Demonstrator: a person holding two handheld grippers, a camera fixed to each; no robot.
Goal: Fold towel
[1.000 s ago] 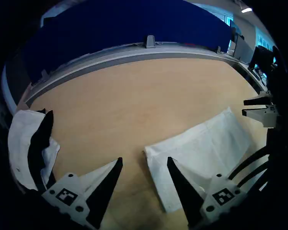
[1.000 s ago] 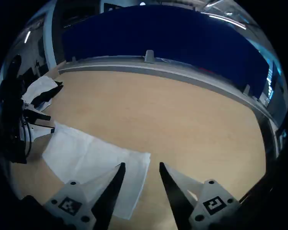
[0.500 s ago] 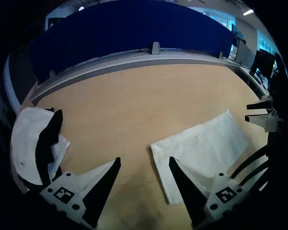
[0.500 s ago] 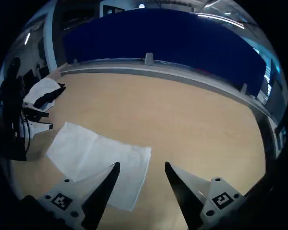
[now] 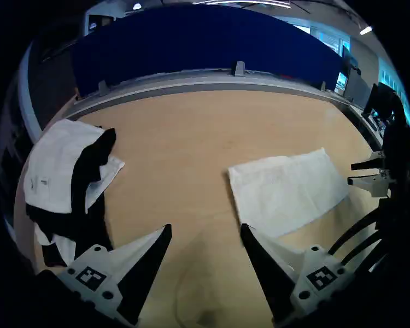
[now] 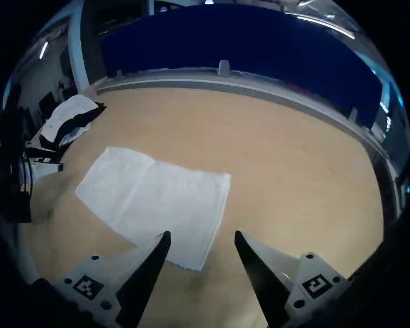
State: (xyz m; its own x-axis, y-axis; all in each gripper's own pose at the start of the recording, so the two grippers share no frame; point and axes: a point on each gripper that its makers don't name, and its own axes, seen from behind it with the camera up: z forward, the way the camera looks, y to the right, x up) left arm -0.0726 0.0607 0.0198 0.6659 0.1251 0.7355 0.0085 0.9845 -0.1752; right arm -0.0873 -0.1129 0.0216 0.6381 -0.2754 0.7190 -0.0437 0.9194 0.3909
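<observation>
A white folded towel (image 5: 286,188) lies flat on the wooden table (image 5: 194,136), ahead and to the right of my left gripper (image 5: 205,232), which is open and holds nothing. In the right gripper view the same towel (image 6: 156,199) lies ahead and to the left, its near edge just beyond my open, unloaded right gripper (image 6: 200,238). The right gripper (image 5: 369,172) also shows at the far right of the left gripper view, just past the towel's right end. The left gripper (image 6: 41,158) appears at the left edge of the right gripper view.
A pile of white and black cloth (image 5: 68,175) lies at the table's left end, also seen as the cloth pile (image 6: 68,117) in the right gripper view. A blue partition (image 5: 205,46) and a grey rail (image 5: 216,85) run along the far edge.
Both grippers have pulled back and up from the towel, which now lies farther ahead and fully in view. The right gripper's jaws opened slightly wider. The cloth pile shows more.
</observation>
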